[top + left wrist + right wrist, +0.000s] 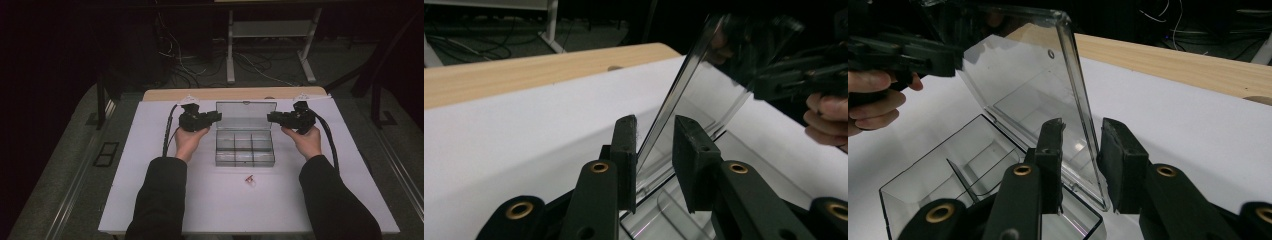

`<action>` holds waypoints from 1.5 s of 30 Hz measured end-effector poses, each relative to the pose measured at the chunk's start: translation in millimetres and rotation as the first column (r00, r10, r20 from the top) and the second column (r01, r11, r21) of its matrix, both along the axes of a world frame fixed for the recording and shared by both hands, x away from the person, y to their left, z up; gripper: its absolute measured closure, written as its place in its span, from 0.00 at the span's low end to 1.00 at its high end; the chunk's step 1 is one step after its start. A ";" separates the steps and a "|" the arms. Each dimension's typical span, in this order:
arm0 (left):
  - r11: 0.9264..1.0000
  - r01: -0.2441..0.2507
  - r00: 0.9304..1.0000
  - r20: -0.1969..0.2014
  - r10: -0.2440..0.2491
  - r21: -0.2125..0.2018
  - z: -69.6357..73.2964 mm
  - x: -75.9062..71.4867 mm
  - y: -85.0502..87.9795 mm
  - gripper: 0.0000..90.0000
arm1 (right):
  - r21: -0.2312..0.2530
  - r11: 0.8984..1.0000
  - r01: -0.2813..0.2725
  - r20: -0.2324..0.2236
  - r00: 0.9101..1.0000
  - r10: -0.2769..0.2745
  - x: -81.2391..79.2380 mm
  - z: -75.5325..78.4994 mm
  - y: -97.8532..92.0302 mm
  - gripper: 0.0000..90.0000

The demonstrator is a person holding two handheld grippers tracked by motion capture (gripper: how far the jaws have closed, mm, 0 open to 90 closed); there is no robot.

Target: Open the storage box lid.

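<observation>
two grippers flank the raised lid (pixel 246 109) of the clear box (pixel 244 155): left gripper (pixel 217 116) and right gripper (pixel 270 117) straddle its side edges, jaws apart, unclamped.

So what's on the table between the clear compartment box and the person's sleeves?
One small reddish object lies on the white table just before the clear compartment box, seen in the high view; it's too small to identify.
</observation>
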State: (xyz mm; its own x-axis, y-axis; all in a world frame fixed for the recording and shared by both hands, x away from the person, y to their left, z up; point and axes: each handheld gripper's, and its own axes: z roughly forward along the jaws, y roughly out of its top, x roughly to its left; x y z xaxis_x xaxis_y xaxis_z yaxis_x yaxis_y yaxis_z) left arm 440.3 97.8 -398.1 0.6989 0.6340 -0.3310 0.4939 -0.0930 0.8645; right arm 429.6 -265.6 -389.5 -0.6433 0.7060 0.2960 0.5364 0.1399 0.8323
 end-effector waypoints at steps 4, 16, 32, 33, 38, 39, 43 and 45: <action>1.000 0.003 1.000 -0.014 -0.003 0.008 -8.7 1.3 0.4 0.78 | 0.017 1.000 0.010 -0.009 1.000 -0.010 0.6 -4.3 -0.2 0.78; 1.000 0.005 0.999 -0.038 -0.005 0.015 -22.8 2.3 2.0 0.80 | 0.009 1.000 0.009 -0.018 1.000 -0.009 1.5 -9.5 0.3 0.78; 0.999 -0.005 0.997 -0.082 0.008 0.035 -40.6 2.9 0.6 0.85 | -0.006 1.000 0.020 -0.053 0.998 -0.020 6.4 -28.7 3.0 0.80; 1.000 -0.008 0.997 -0.081 0.011 0.029 -41.2 2.9 0.5 0.85 | -0.003 1.000 0.023 -0.053 0.998 -0.023 7.0 -29.7 3.3 0.80; 1.000 -0.013 0.996 -0.092 0.015 0.023 -42.9 2.9 1.3 0.86 | 0.008 0.999 0.036 -0.060 0.998 -0.035 10.2 -33.7 4.2 0.80; 1.000 -0.012 0.996 -0.093 0.014 0.026 -43.2 2.8 1.6 0.87 | 0.006 0.999 0.036 -0.059 0.998 -0.035 11.0 -34.7 4.3 0.80; 1.000 -0.019 0.994 -0.106 0.020 0.003 -45.3 2.5 2.3 0.86 | 0.017 0.999 0.044 -0.067 0.997 -0.043 13.7 -38.2 4.4 0.83; 1.000 -0.023 0.994 -0.109 0.023 0.002 -45.2 2.0 1.9 0.86 | 0.033 0.998 0.046 -0.075 0.996 -0.044 14.7 -39.6 3.7 0.83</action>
